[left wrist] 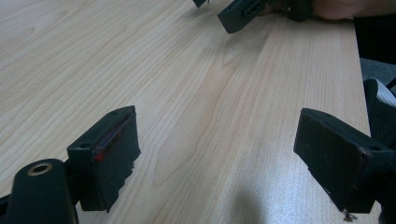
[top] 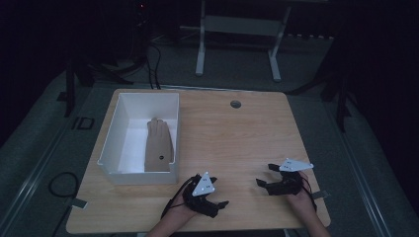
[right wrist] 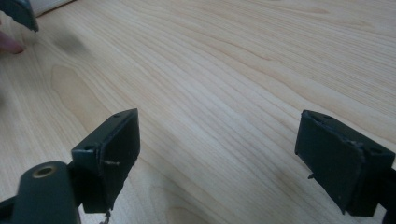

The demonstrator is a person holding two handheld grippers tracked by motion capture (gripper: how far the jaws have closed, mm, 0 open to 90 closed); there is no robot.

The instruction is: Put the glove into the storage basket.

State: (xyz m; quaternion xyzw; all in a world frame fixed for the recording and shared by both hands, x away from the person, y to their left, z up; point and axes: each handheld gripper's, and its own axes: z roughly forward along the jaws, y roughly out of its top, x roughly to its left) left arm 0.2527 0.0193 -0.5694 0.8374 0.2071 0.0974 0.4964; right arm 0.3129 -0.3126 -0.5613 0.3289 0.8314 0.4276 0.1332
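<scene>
Both grippers rest low on the near edge of the table [top: 237, 128], jaws spread, nothing between the pads.

Left gripper [top: 221, 205]: its own view shows bare wood grain between the two black jaws, which stand wide apart. Right gripper [top: 264, 175]: same reading in its own view, jaws wide, only tabletop beyond them. The two point toward each other across a strip of bare wood.

Thing in hand: a tan glove [top: 159, 144], lying flat, fingers pointing away from the grippers, inside a white box [top: 140, 177]. The box stands ahead of the left gripper and to its left, near corner close by; it is well apart from the right gripper, across the table to that gripper's left. The glove lies along the box wall nearer the grippers' side, with a small dark dot near its cuff.

Handling, judged from its look:
- Soft fabric, limp, light. It will sag and fold when lifted; no stiffness to lever against.
- Not fragile; a firm pinch should do no harm.
- Not slippery, but thin: the jaws must close nearly fully to bite.

Where to take hold: the cuff end, nearest the left gripper, coming down over the near box wall. A pinch on one fingertip would likely leave the rest dragging on the wall.
</scene>
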